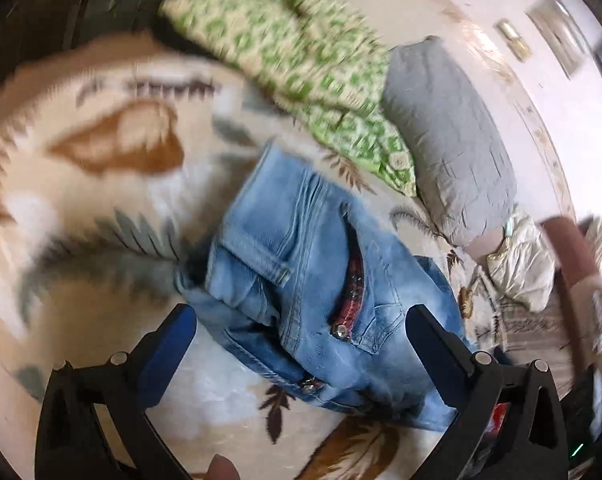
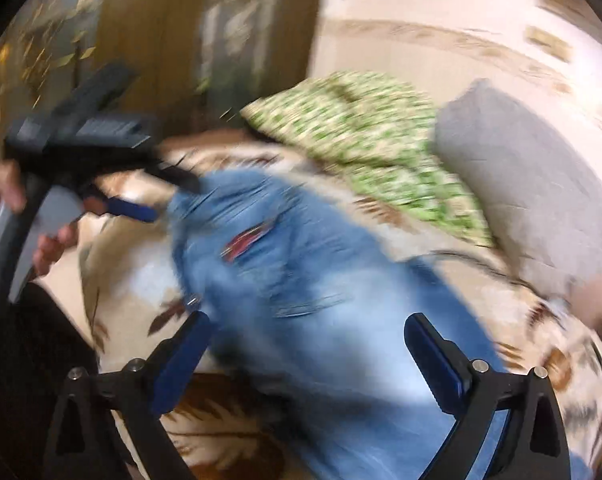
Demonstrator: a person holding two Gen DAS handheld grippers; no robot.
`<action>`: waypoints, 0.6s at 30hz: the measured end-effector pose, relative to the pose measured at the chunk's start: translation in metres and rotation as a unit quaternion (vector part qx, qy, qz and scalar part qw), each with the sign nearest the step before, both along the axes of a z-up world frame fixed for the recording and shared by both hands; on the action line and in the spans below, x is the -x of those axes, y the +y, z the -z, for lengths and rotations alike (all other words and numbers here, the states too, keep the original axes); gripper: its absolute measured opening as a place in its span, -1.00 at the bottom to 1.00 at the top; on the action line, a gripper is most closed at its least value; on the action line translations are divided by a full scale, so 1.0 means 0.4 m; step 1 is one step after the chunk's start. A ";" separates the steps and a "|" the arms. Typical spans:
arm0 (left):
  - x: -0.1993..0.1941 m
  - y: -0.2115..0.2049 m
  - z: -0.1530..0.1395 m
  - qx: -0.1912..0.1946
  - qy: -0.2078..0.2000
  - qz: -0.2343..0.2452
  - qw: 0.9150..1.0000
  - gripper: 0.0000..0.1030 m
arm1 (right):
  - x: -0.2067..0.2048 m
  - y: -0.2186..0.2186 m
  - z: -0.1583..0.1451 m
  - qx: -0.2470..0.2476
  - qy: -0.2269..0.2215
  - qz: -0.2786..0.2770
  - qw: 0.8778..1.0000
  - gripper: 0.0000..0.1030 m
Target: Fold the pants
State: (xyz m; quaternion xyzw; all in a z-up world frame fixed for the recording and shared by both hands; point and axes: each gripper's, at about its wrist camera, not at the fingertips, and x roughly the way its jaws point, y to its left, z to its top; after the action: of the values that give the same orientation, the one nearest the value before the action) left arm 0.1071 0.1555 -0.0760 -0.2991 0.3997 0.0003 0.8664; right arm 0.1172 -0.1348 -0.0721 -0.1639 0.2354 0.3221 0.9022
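From the left wrist, the left tool (image 1: pixel 301 328) stands wide open, its blue-padded black fingers apart with nothing pinched between them. Just beyond lie the pants (image 1: pixel 313 292), faded light-blue denim bunched into a thick folded heap, with stitched seams, metal rivets and a red-lined pocket slit. They rest on a plush blanket (image 1: pixel 101 184) printed with brown and grey leaves. Behind sit a green-patterned pillow (image 1: pixel 301 64) and a smooth grey pillow (image 1: pixel 449 132).

The right wrist view is heavily smeared. The right tool (image 2: pixel 307 344) also gapes open above the denim, gripping nothing. Only here does a hand (image 2: pixel 5 196) appear, holding the left tool's black body at the frame's left edge.
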 end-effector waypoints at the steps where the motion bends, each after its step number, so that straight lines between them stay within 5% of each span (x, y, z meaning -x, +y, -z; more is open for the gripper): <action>1: 0.014 -0.009 -0.028 -0.026 -0.009 0.001 1.000 1.00 | -0.004 -0.047 -0.020 -0.029 0.007 0.020 0.999 0.92; 3: 0.028 -0.029 -0.063 -0.068 -0.025 0.009 0.997 1.00 | -0.018 -0.105 -0.042 -0.075 0.025 0.045 0.996 0.92; 6: 0.026 -0.106 -0.115 -0.179 -0.057 0.038 0.981 1.00 | -0.015 -0.229 -0.056 -0.151 0.058 0.106 0.981 0.92; 9: 0.002 -0.221 -0.120 -0.290 -0.090 0.080 0.950 1.00 | -0.009 -0.319 -0.047 -0.187 0.074 0.170 0.965 0.93; 13: -0.031 -0.339 -0.101 -0.338 -0.122 0.120 0.926 1.00 | -0.001 -0.429 -0.010 -0.188 0.107 0.297 0.930 0.93; 18: -0.052 -0.454 -0.076 -0.361 -0.147 0.140 0.910 1.00 | 0.048 -0.501 0.028 -0.186 0.134 0.363 0.903 0.93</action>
State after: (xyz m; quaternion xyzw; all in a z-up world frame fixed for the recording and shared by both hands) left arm 0.1279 -0.0260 -0.0455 0.0967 0.2779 -0.0205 0.9555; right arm 0.0981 -0.3353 -0.0834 0.1484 0.3332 0.0296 0.9306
